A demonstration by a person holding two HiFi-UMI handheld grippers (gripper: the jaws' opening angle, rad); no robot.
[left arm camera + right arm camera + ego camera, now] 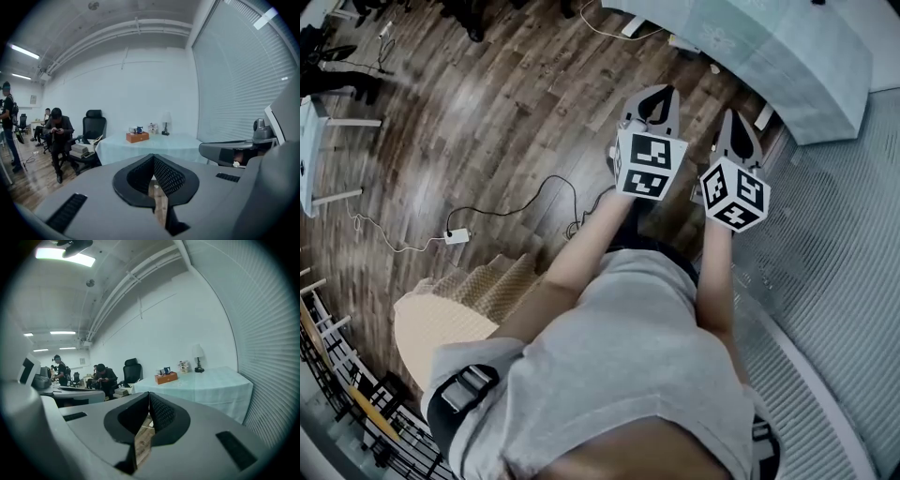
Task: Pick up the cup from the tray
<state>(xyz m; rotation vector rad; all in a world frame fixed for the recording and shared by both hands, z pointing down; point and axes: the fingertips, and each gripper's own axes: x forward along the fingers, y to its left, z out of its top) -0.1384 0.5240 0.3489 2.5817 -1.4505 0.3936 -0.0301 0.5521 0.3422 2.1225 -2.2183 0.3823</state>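
Cup way off on far counter by brown tray; left claw, right claw both pressed together, empty.

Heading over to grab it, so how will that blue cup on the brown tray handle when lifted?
The blue cup looks small and rigid: probably light, and stiff to grip. It stands upright on the tray, so a sideways nudge might tip it. Material is too distant to tell; assume breakable.

I can read no text, number or brand anywhere. The only signs are black-and-white square markers on my left gripper and right gripper; they carry no letters.
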